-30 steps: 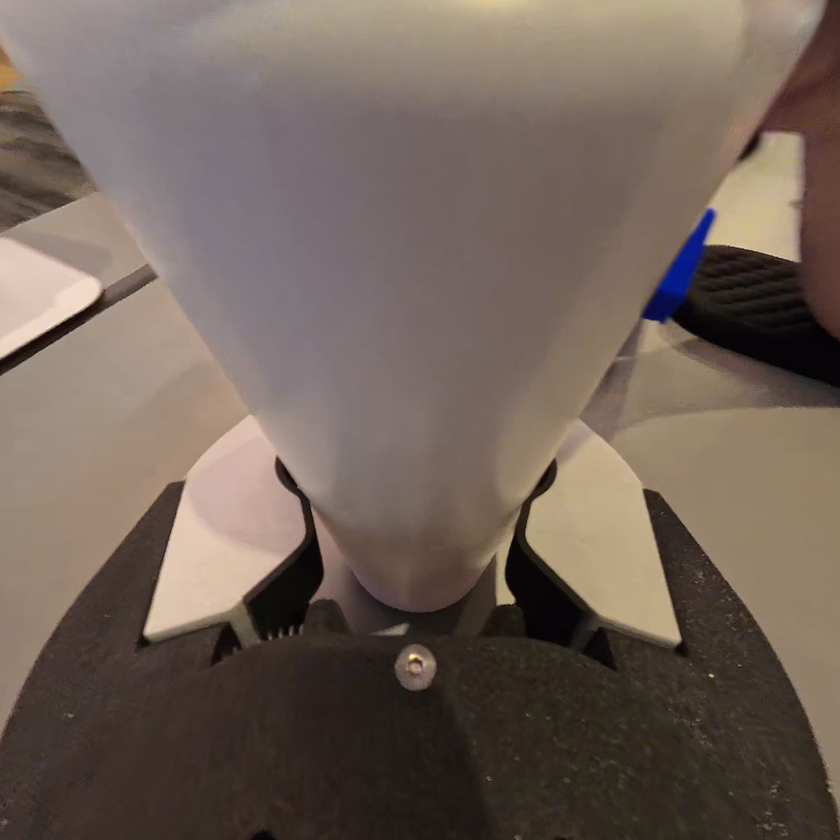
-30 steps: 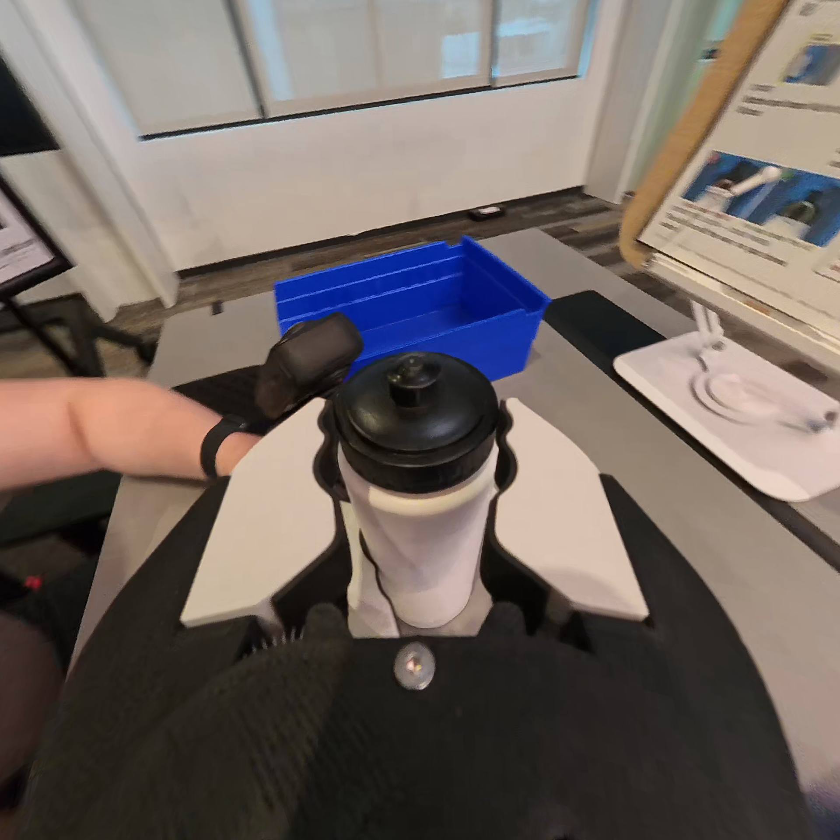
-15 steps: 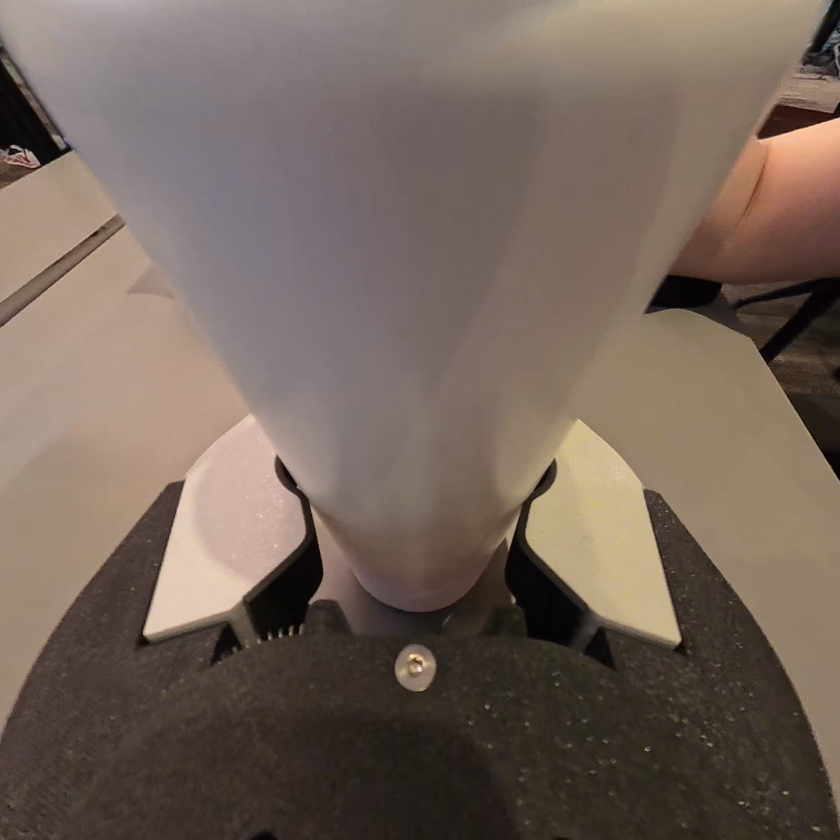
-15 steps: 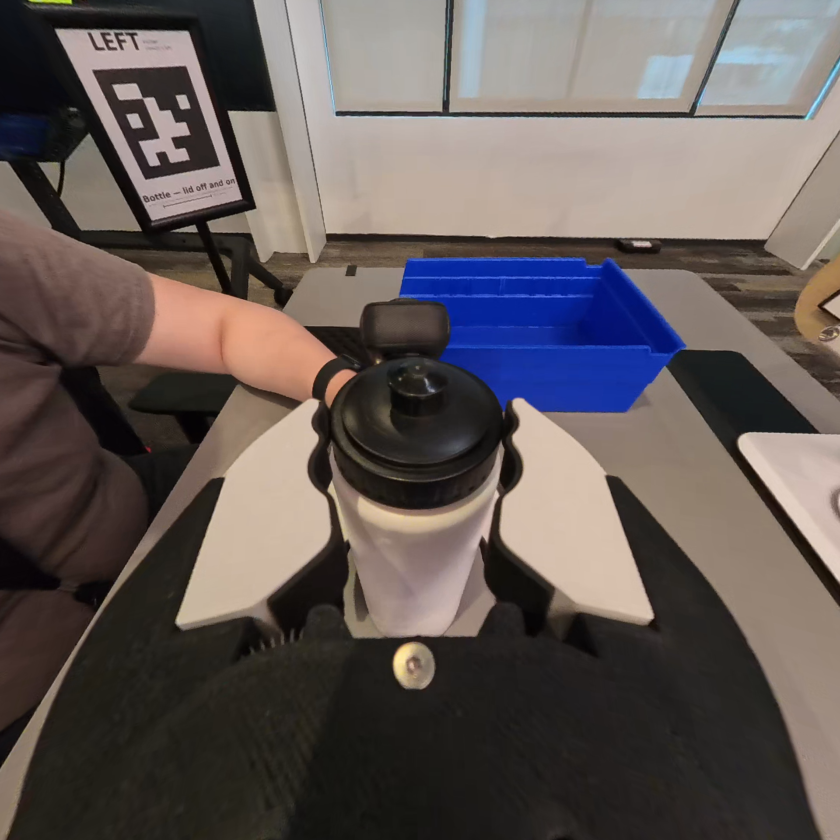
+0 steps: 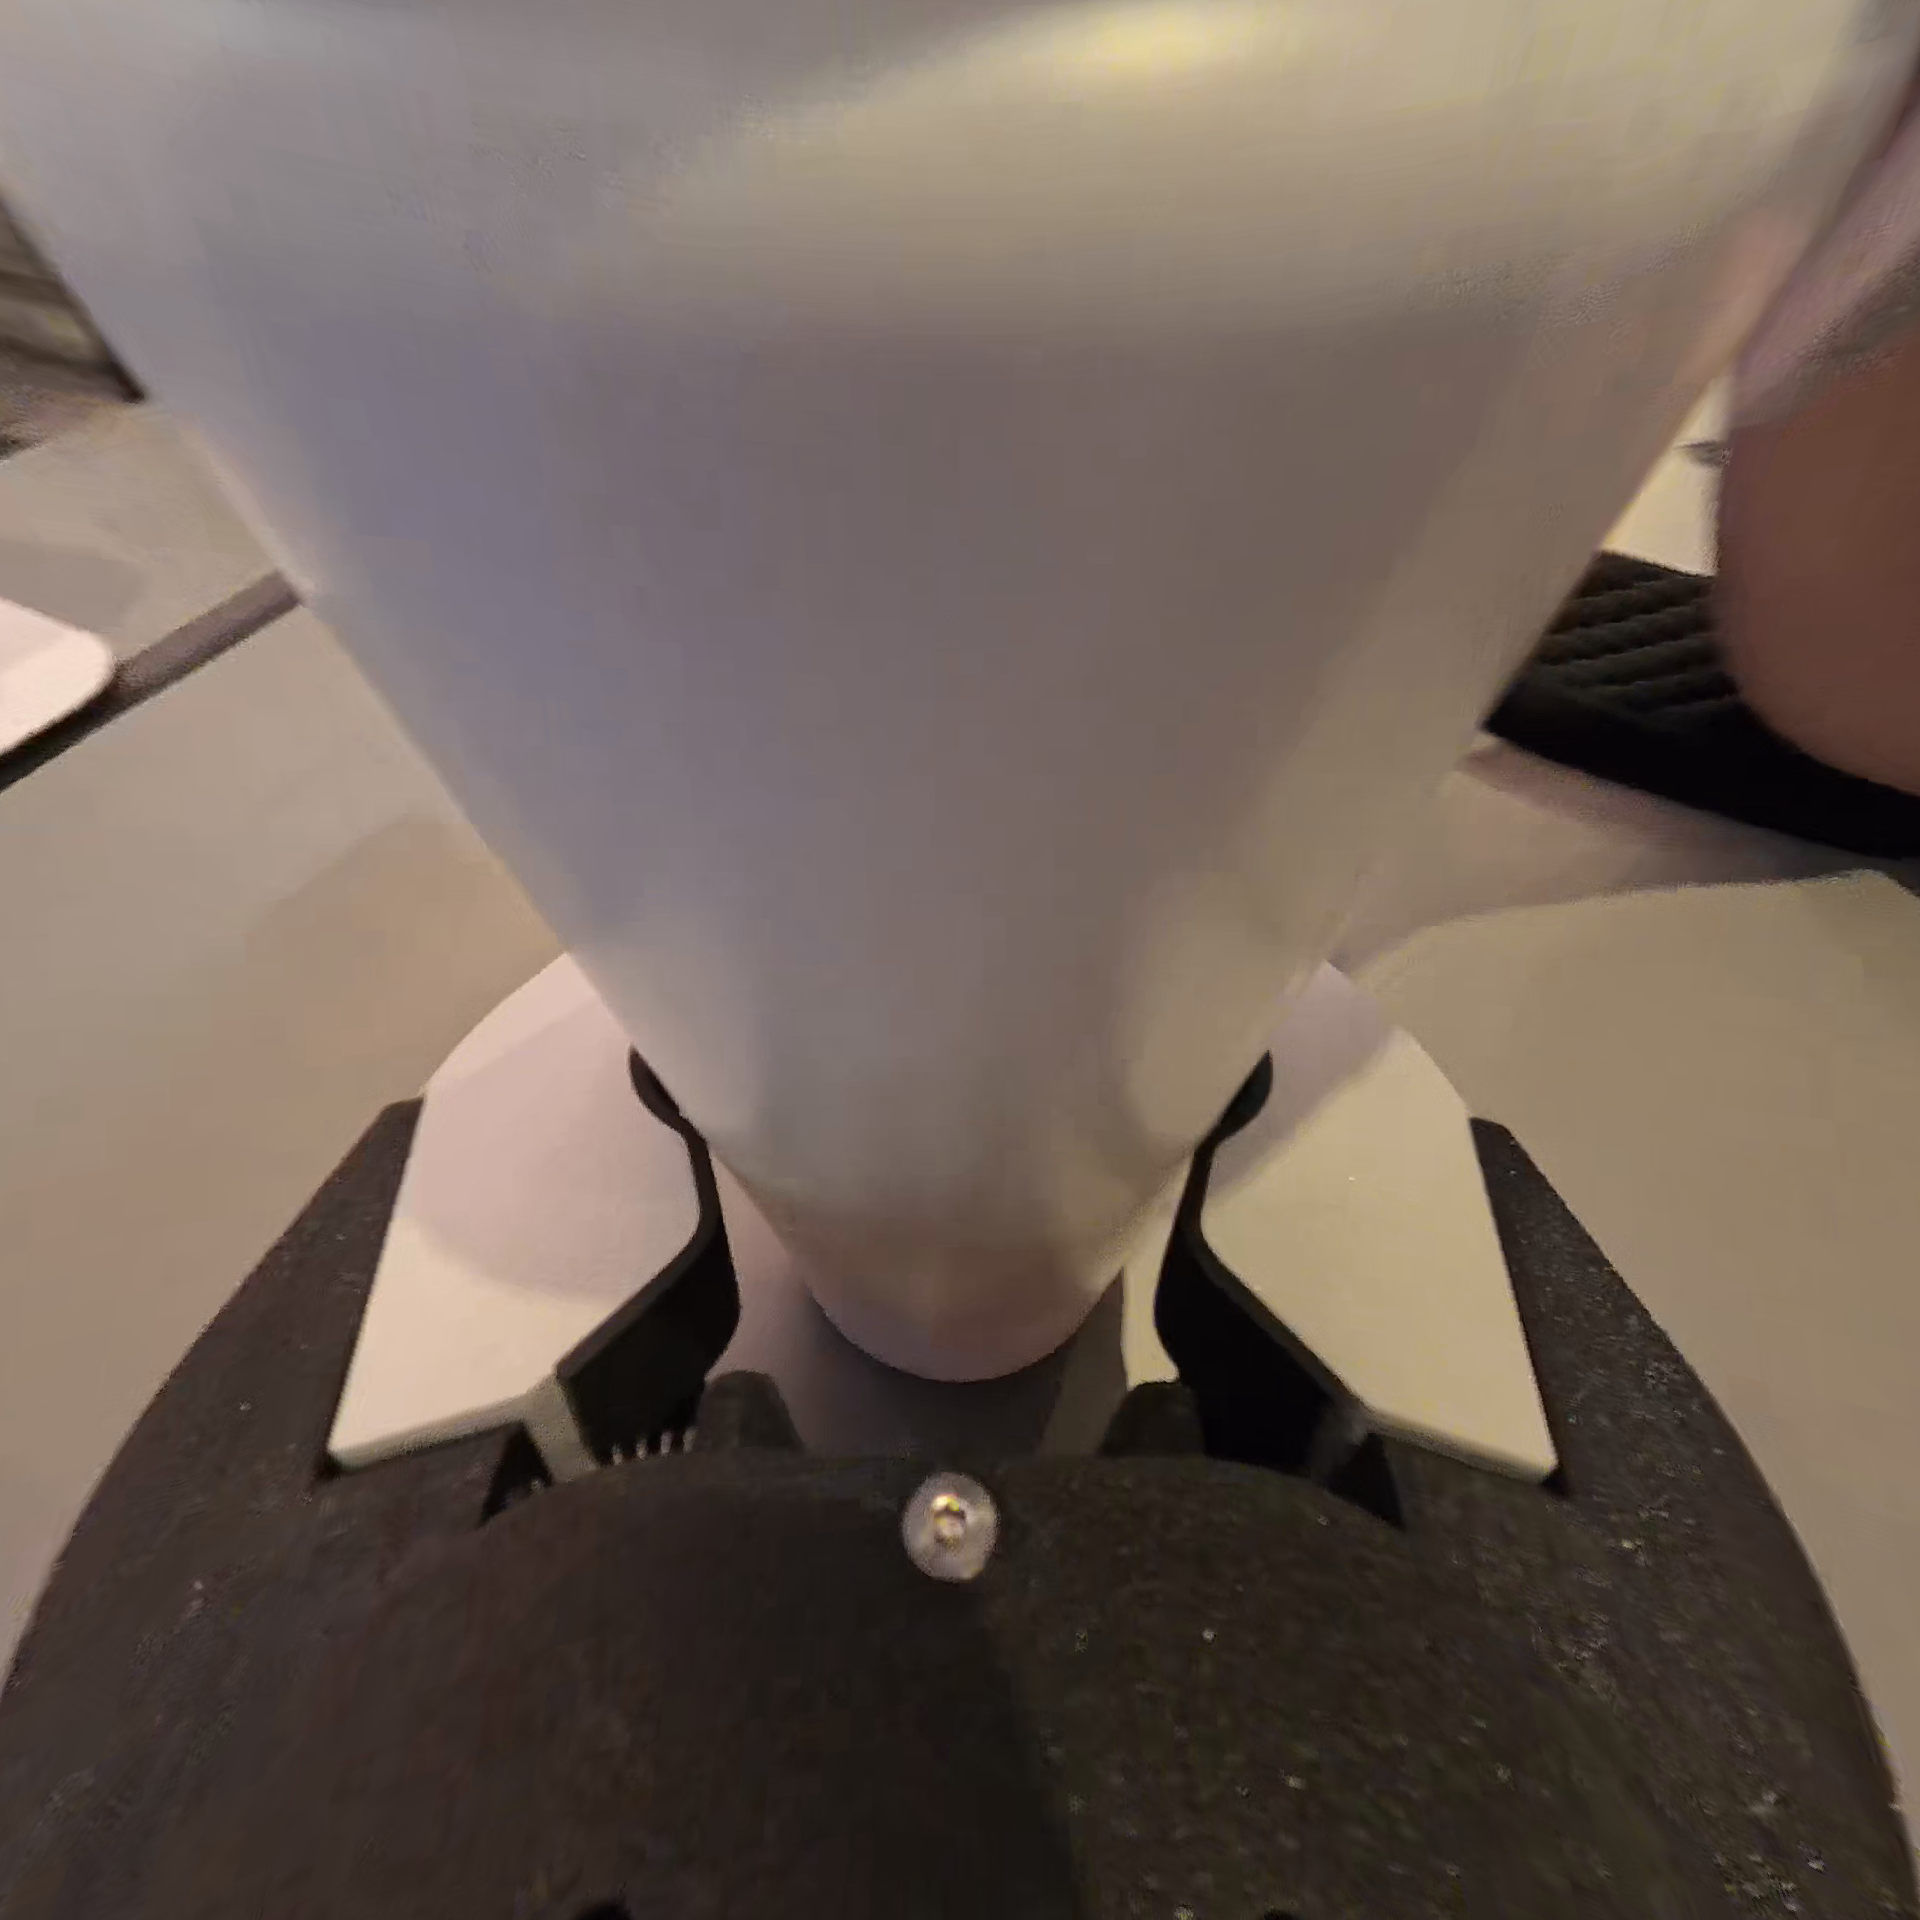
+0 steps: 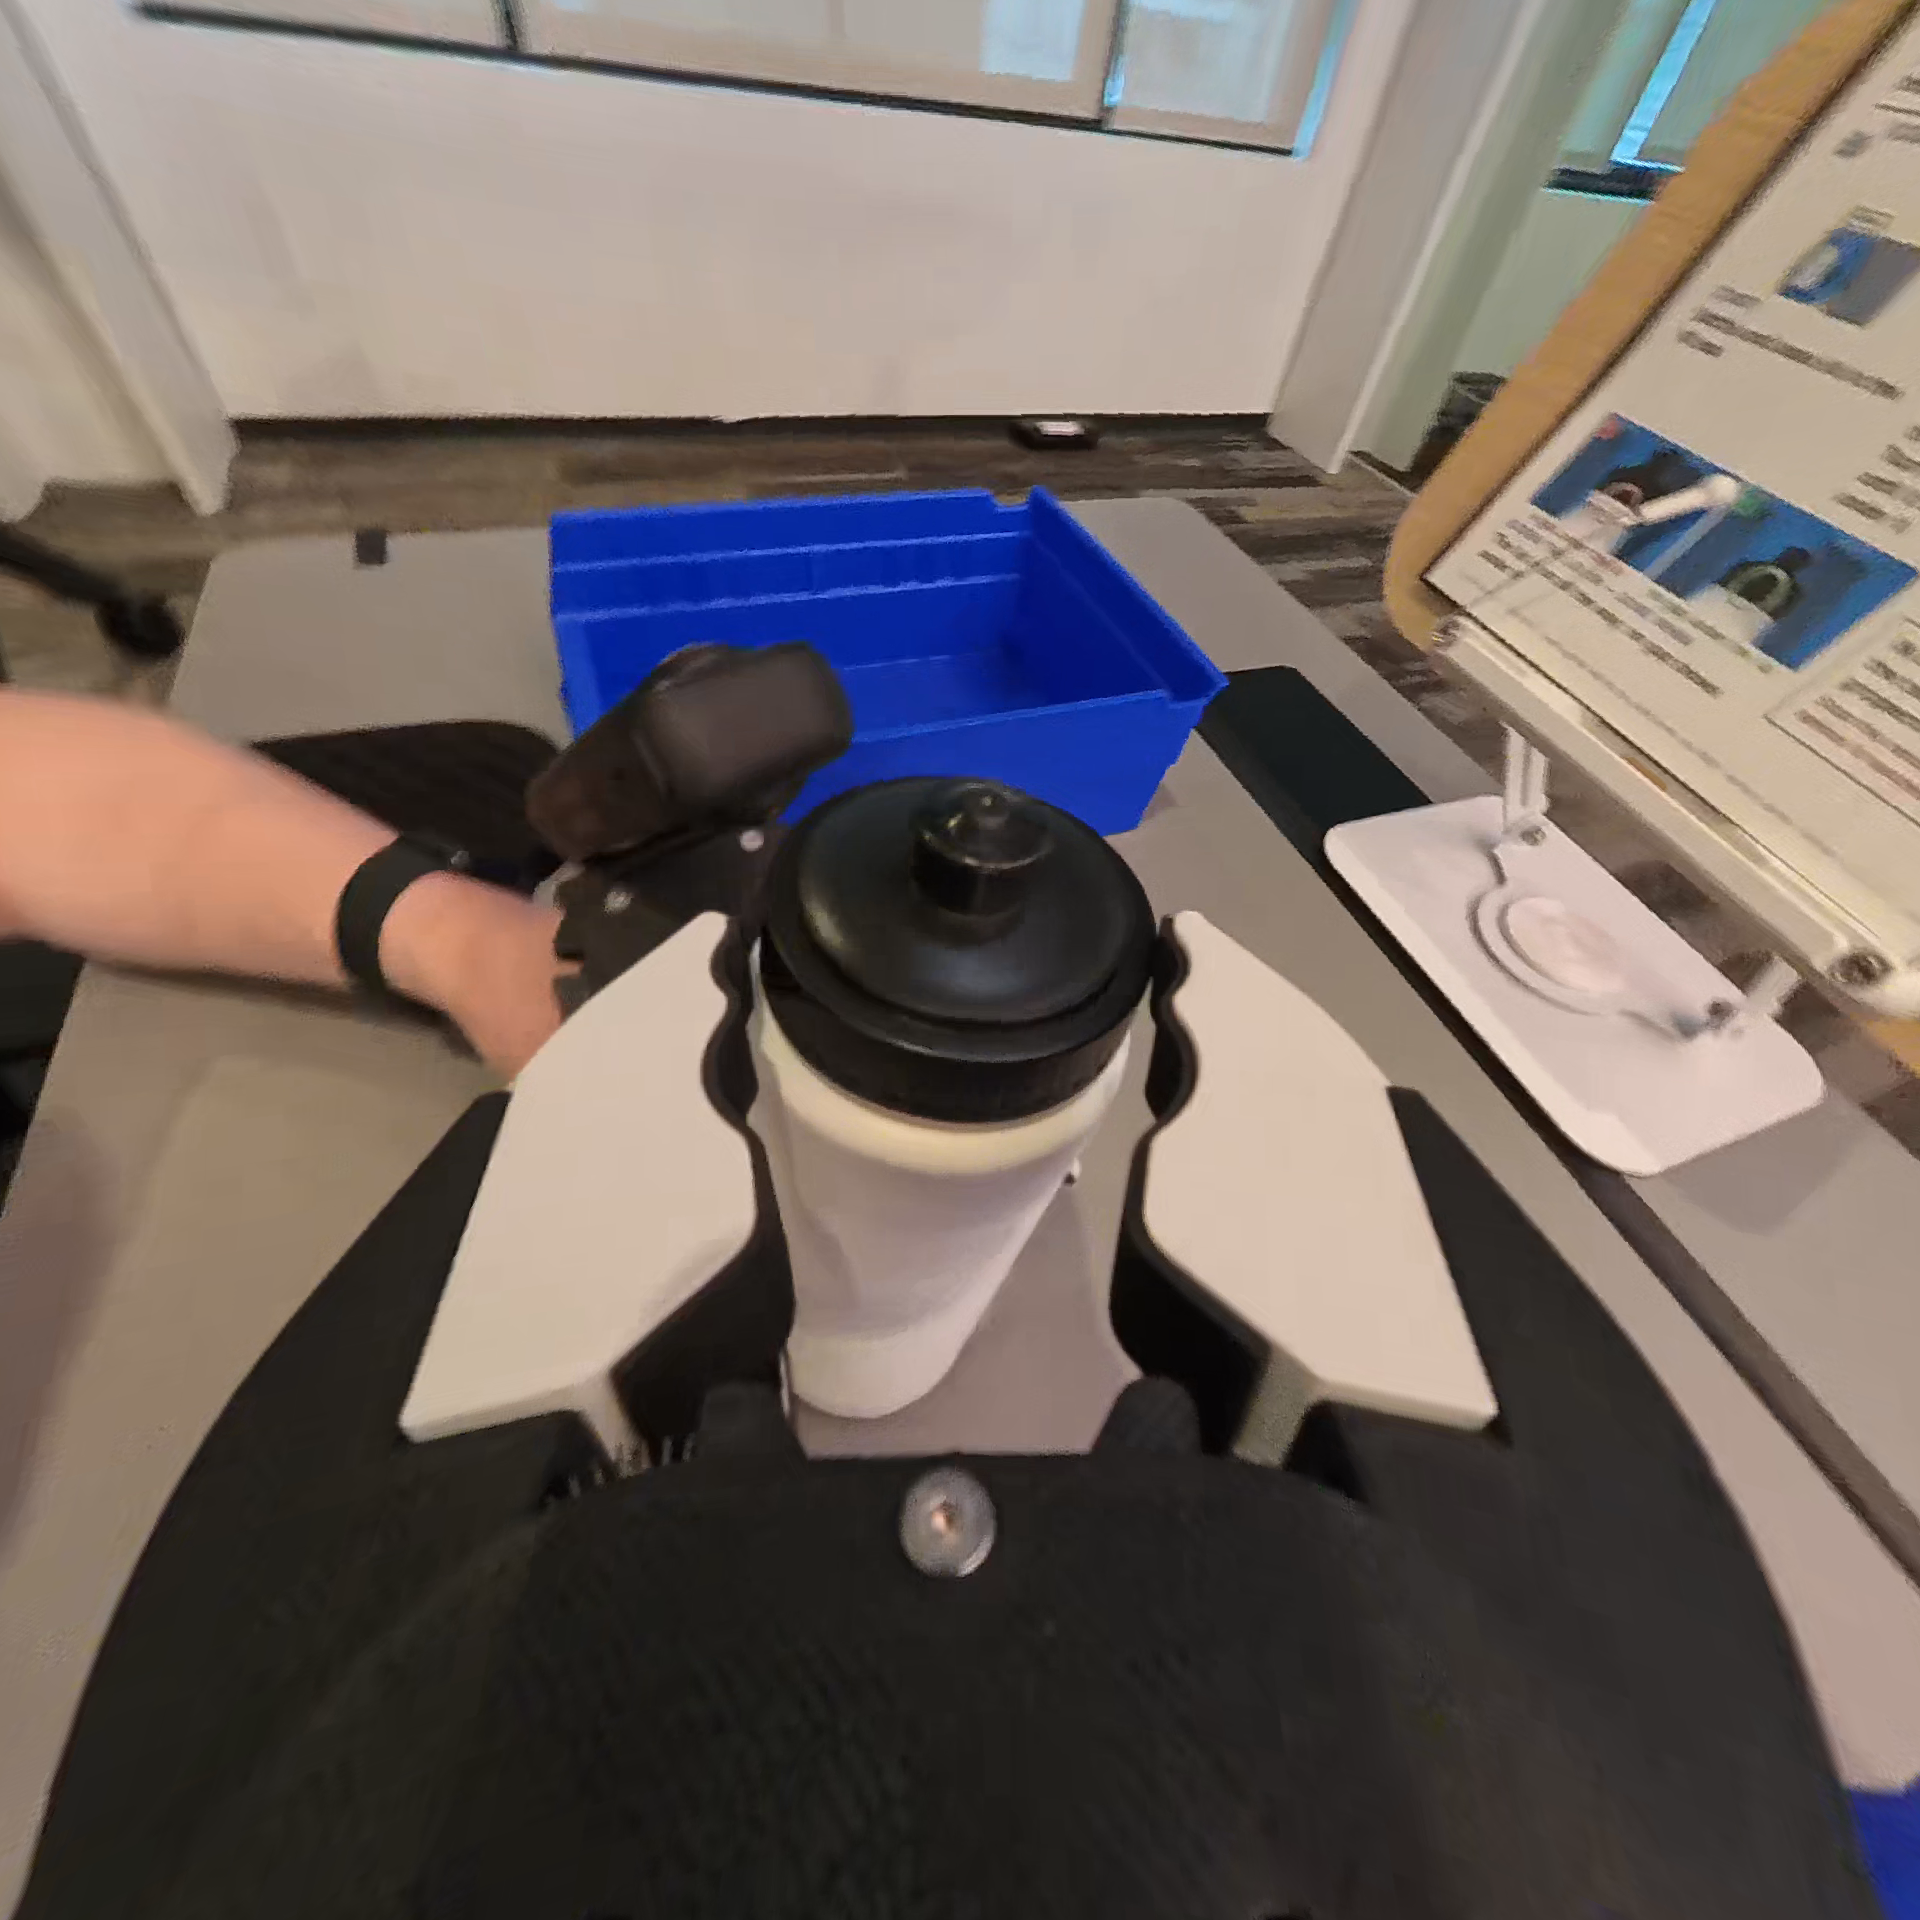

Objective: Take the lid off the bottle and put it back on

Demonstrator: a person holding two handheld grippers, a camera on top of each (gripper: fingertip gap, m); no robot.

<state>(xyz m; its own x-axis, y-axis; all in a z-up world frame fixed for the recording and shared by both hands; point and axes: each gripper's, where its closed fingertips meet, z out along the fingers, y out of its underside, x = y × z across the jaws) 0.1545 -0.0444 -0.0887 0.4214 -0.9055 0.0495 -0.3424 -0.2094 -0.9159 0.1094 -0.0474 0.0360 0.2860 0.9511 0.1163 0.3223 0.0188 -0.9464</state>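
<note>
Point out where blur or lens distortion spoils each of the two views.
Left wrist view: the white bottle fills the frame, soft and smeared, flaring wide toward the top. Right wrist view: the black lid is fairly sharp; the poster board and forearm are motion-blurred.

Grey table (image 6: 270,1122), blue plastic bin (image 6: 883,665) at its far middle, black mat (image 6: 1309,769) right of the bin, white stand base (image 6: 1590,1029) at right edge.

A blue bin (image 6: 873,665) blocks the far worktop (image 6: 229,1091), a white stand base (image 6: 1558,977) and tilted board (image 6: 1704,436) crowd the right; bare grey surface lies open at the near left, beneath a person's forearm (image 6: 177,831).
</note>
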